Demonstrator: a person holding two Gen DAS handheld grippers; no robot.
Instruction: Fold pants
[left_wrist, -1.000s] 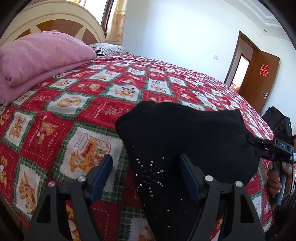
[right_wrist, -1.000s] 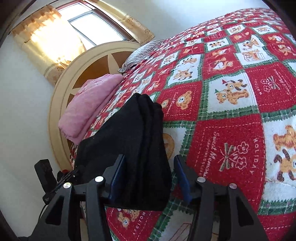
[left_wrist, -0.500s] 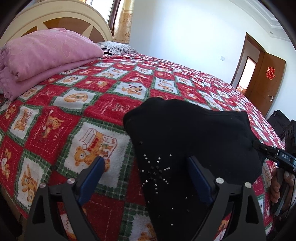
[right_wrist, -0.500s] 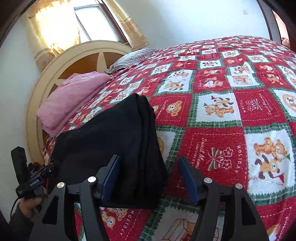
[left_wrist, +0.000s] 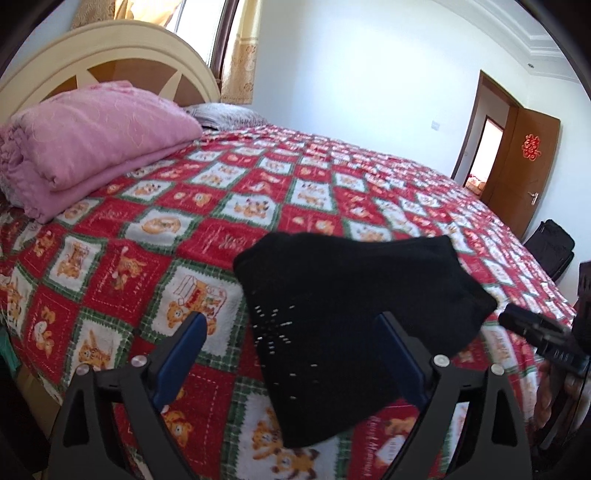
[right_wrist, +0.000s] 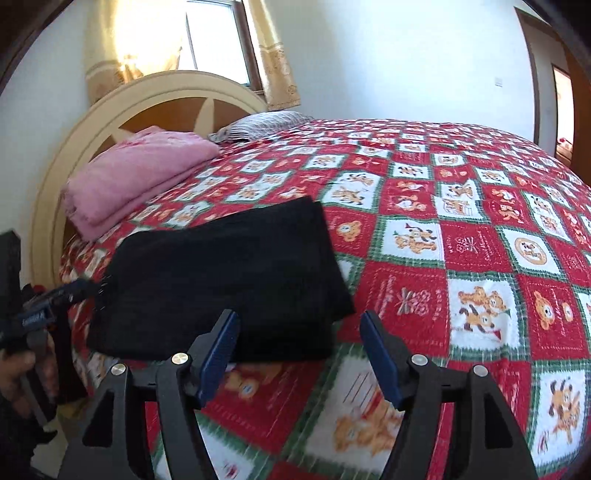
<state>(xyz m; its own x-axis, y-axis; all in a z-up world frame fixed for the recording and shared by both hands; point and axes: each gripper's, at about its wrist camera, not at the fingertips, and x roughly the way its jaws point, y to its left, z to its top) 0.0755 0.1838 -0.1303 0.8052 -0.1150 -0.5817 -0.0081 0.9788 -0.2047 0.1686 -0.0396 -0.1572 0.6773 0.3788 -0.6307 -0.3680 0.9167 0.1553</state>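
Left gripper (left_wrist: 291, 354) jaws wide apart, just been opening, clamping nothing; the folded black pants (left_wrist: 354, 306) lie on the quilt (left_wrist: 314, 192) beyond and between its blue pads. Right gripper (right_wrist: 299, 354) also apart, jaws just been opening, nothing pinched; pants' near edge sits just past its left pad. Pants lie near the bed's near edge. Pink blanket (right_wrist: 140, 173) well apart by the headboard (right_wrist: 110, 110). Open quilt to the pants' right.
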